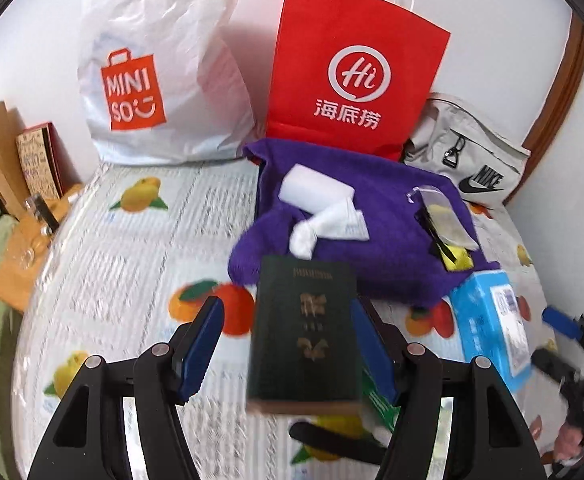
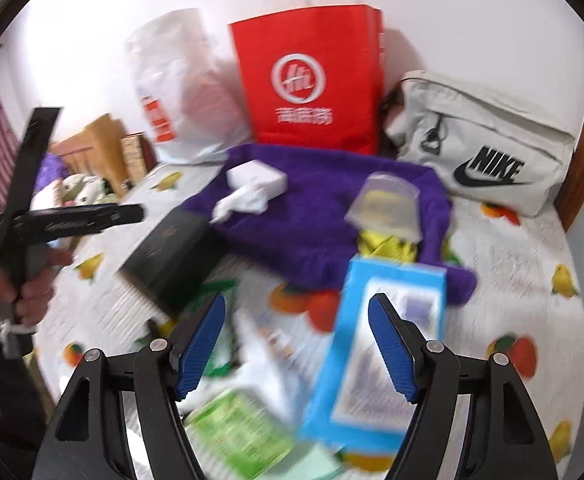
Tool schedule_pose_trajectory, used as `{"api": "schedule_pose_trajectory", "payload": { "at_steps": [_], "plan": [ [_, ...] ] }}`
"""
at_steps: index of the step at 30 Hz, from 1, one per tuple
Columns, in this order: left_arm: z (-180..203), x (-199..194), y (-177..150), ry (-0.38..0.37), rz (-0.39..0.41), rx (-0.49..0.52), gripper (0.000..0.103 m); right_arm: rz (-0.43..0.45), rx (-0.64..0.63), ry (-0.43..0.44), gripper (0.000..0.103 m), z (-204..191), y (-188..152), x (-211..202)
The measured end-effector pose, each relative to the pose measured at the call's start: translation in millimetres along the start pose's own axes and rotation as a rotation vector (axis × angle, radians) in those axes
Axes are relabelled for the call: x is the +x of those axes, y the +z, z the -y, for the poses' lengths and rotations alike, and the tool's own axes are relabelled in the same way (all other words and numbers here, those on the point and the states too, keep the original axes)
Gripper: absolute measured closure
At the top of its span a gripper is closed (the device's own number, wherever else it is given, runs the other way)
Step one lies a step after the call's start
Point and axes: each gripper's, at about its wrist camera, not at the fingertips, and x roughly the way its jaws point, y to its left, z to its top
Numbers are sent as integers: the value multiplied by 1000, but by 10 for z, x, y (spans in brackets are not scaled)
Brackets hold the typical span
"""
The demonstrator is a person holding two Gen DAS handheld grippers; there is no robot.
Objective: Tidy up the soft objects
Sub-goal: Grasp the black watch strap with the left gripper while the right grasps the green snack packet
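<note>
Both wrist views angled down, close over the table, sharing the purple cloth (image 1: 352, 216) and red bag (image 2: 312, 80).

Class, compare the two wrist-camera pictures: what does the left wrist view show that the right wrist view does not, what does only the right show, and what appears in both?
Only the left wrist view: the orange MINISO logo facing the camera, readable.

Only the right wrist view: a green printed packet near the bottom edge, and a hand gripping the left gripper's handle.

Both: red paper bag, white plastic bag, purple fleece cloth, dark green book, light blue tissue pack, grey Nike pouch.
</note>
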Motion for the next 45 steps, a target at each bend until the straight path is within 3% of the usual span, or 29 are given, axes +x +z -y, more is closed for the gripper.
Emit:
{"api": "schedule_pose_trajectory", "payload": {
  "at_steps": [5, 17, 26, 27, 28, 31, 40, 45],
  "plan": [
    [-68, -80, -237, -7, 3, -32, 39, -6, -10, 0, 28, -221, -212, -1],
    [-602, -136, -674, 60, -26, -79, 39, -136, -152, 45, 35, -856, -286, 831],
    [-834, -106, -889, 83, -29, -82, 39, -264, -174, 14, 36, -909, -292, 1310],
    [-845, -100, -902, 75, -32, -87, 39, -273, -176, 13, 39, -919, -299, 1352],
    [-857, -92, -912, 68, -36, -91, 39, -278, -181, 12, 54, -930, -308, 1390],
    [-865, -80, -932, 68, -46, -90, 39, -245, -186, 5, 66, -947, -292, 1332],
    [-702, -71, -1042, 29, -75, -78, 39, -150, -143, 45, 69, -914, -315, 805],
    [-471, 0, -1214, -46, -129, -70, 39, -70, -115, 53, 69, -871, -411, 412]
  ]
}}
